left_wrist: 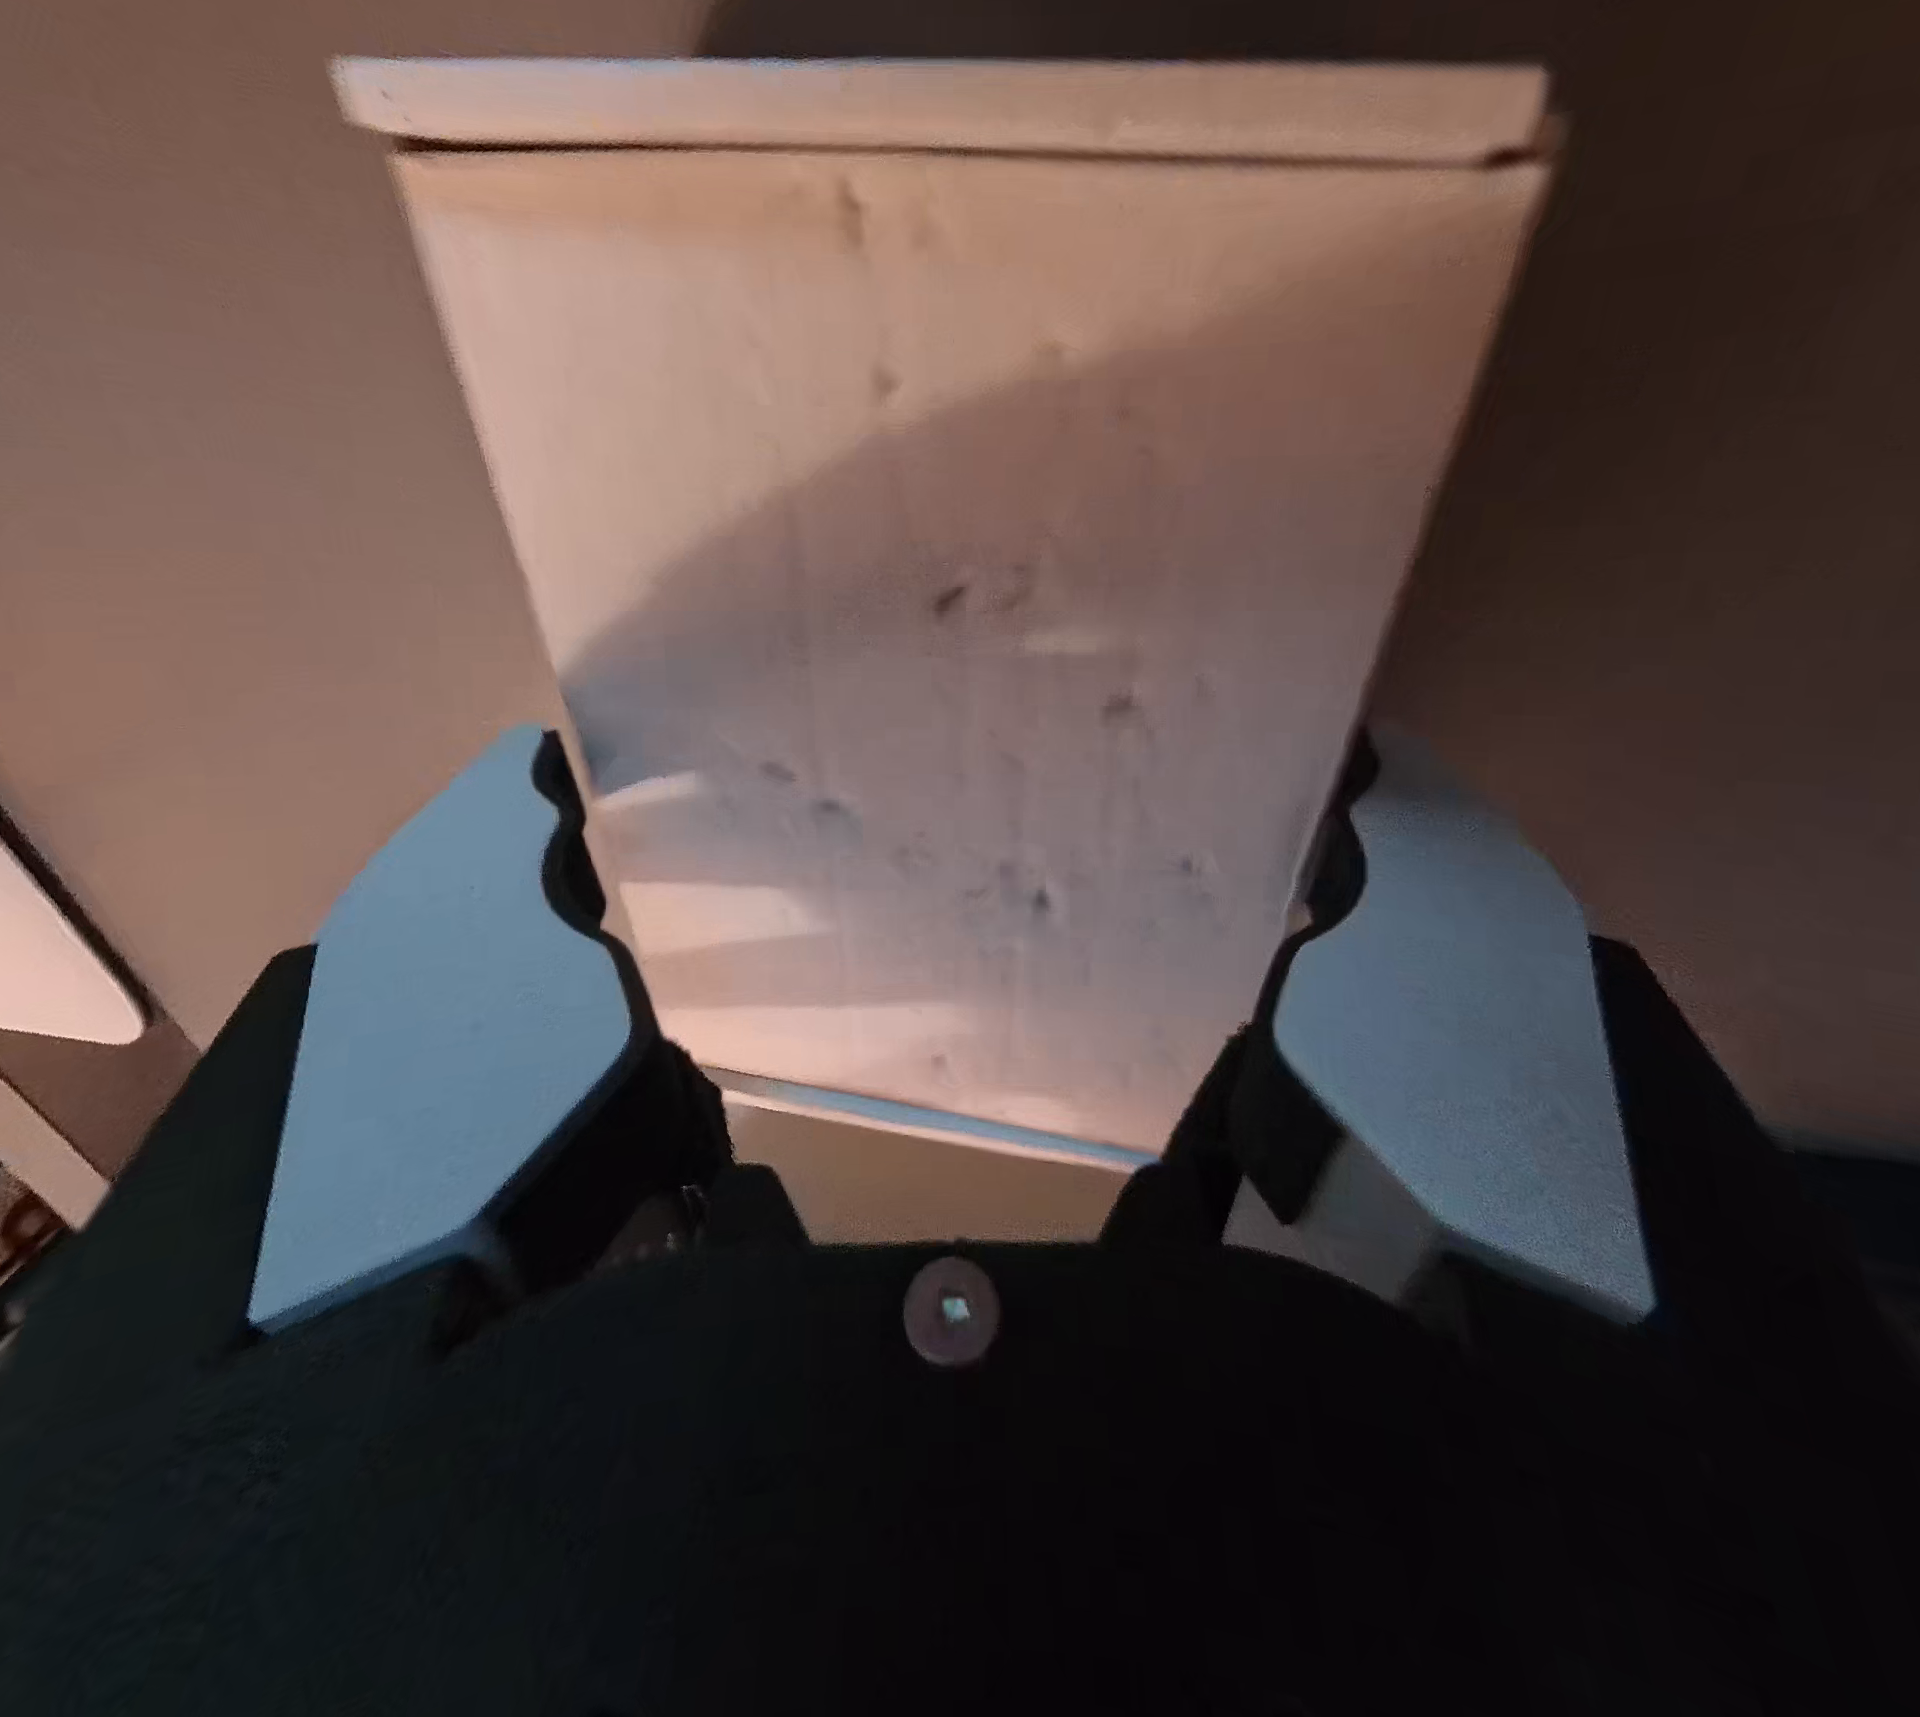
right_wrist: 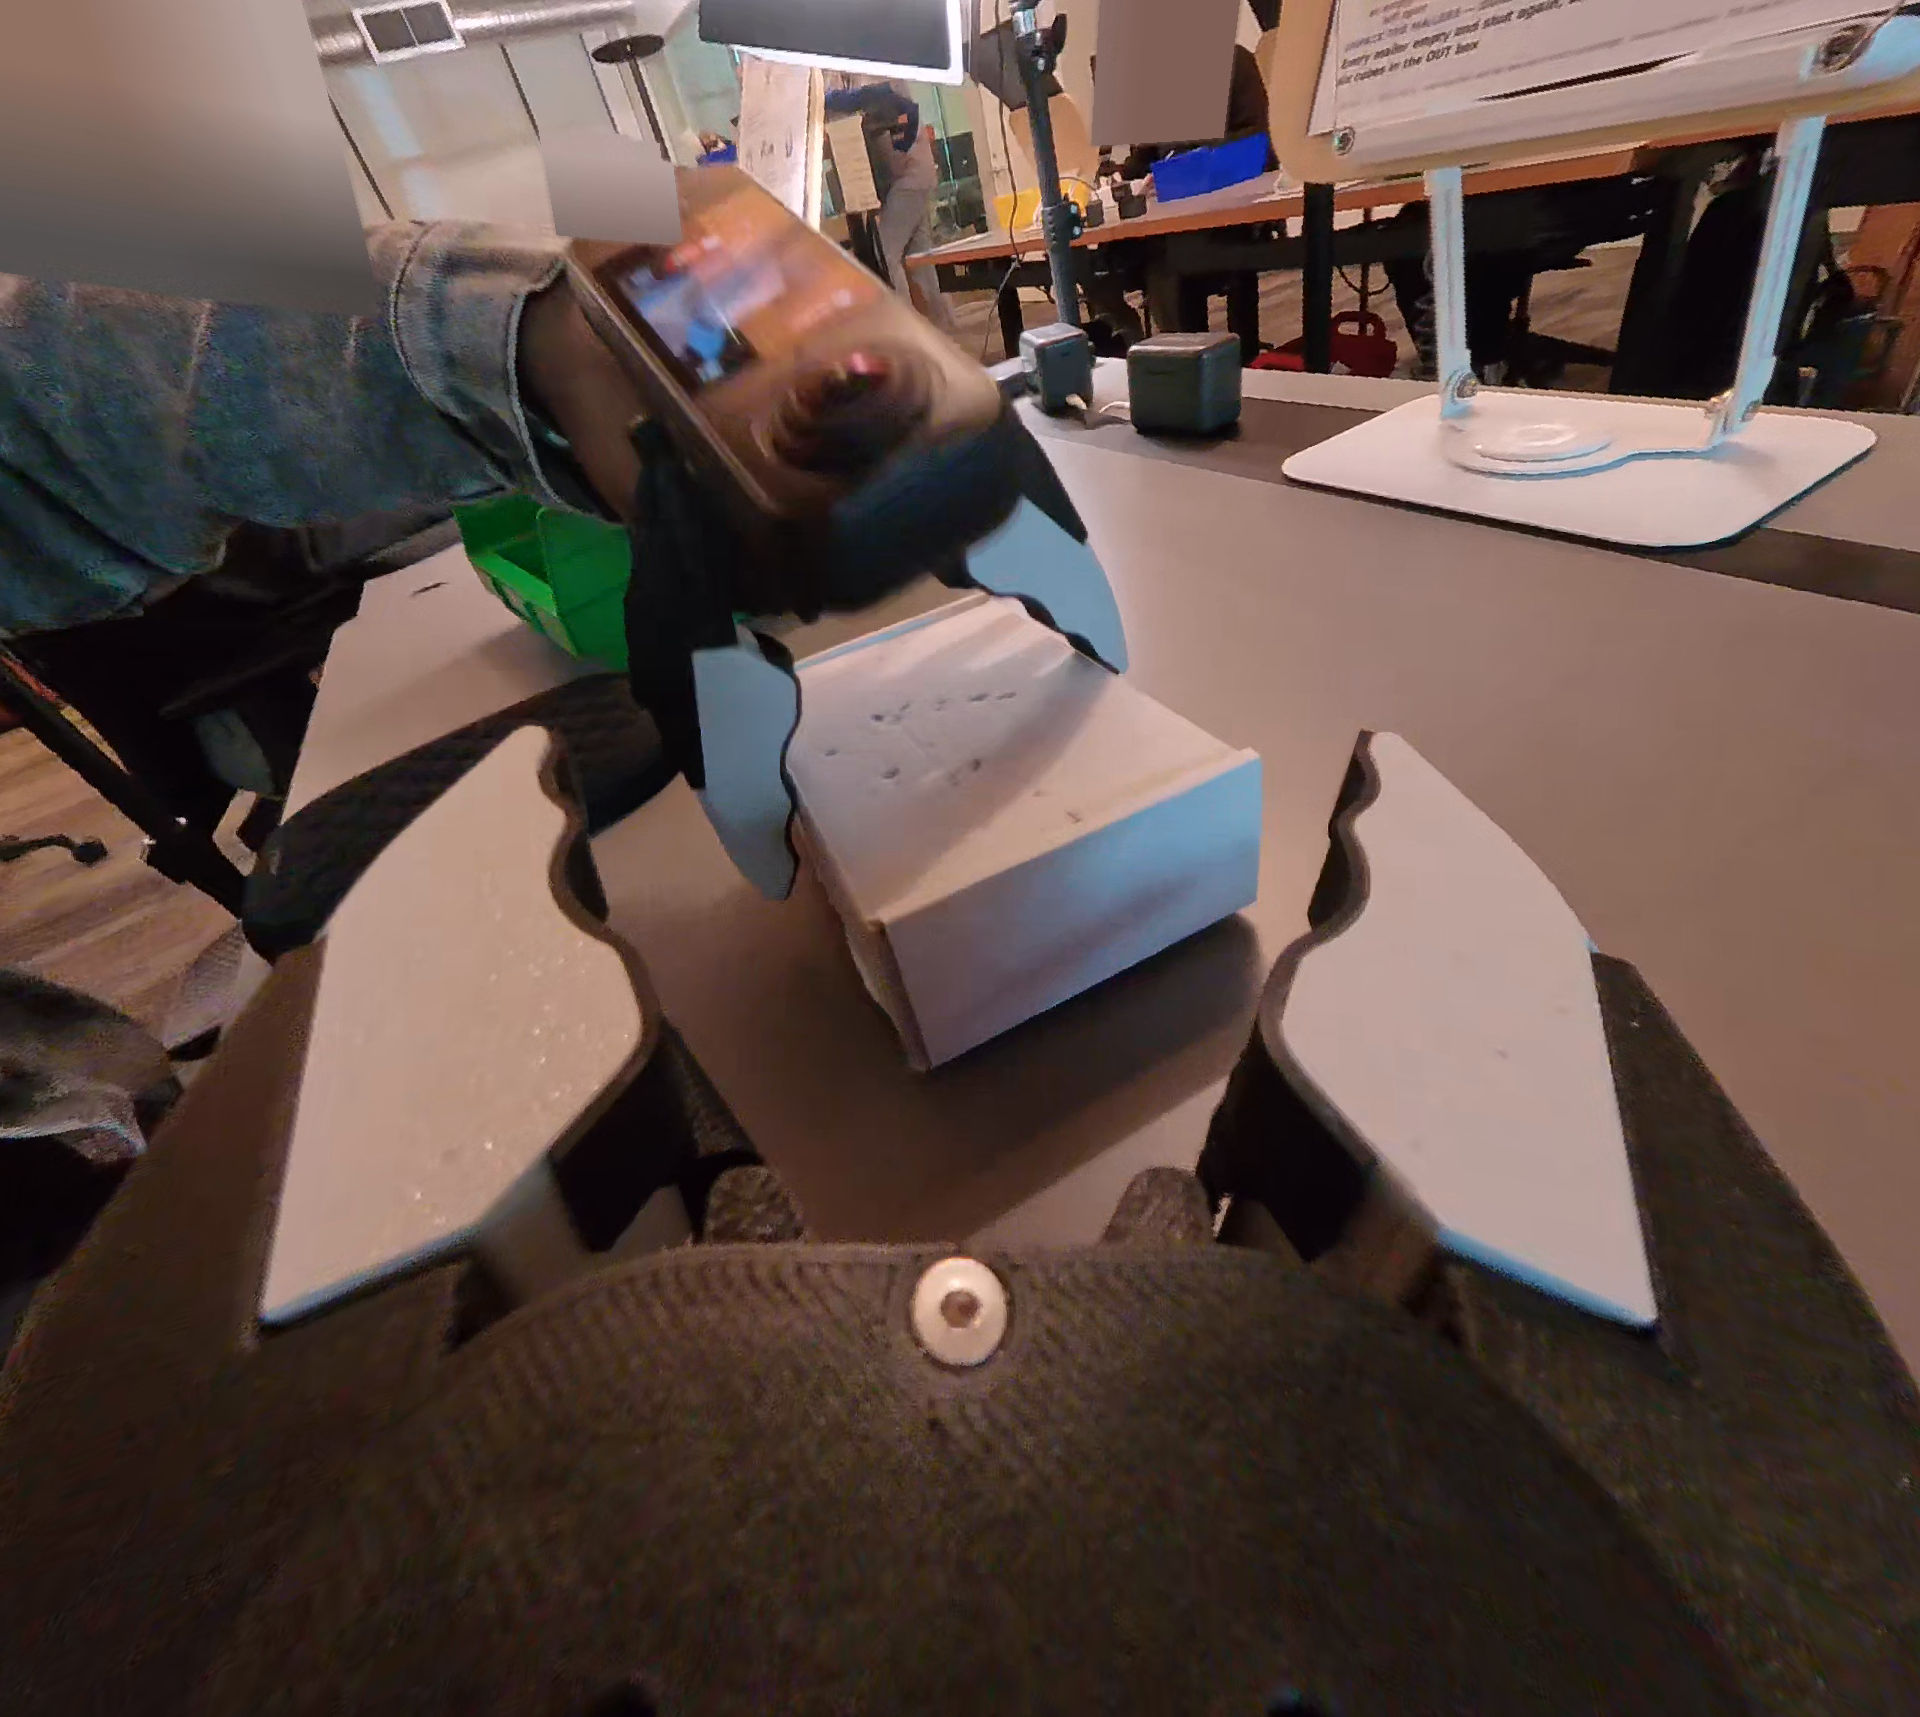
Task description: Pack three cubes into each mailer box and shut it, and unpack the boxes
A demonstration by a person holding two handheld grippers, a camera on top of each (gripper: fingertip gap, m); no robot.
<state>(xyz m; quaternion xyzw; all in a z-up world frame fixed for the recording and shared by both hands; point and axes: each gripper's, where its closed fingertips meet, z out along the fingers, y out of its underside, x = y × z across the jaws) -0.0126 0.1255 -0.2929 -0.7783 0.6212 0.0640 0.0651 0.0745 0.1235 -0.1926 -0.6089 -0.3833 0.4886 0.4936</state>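
Note:
A white mailer box (left_wrist: 935, 420) lies shut on the grey table (right_wrist: 1455, 732). In the left wrist view I look down on its dented lid. My left gripper (left_wrist: 951, 753) is open wide and straddles the box, one finger close against each long side. The right wrist view shows the same box (right_wrist: 1039, 888) with the left gripper (right_wrist: 940, 774) over it from the left. My right gripper (right_wrist: 956, 740) is open and empty, held low above the table just in front of the box's near end. No cubes are in view.
A green bin (right_wrist: 540, 576) sits behind the left gripper. A white stand (right_wrist: 1579, 462) holding an instruction sheet is at the back right. Two small dark blocks (right_wrist: 1184, 379) and a lamp pole (right_wrist: 1049, 213) are at the far edge. A person's denim sleeve (right_wrist: 208, 420) is left. Some 12 cm of space lies between my two pairs of fingers.

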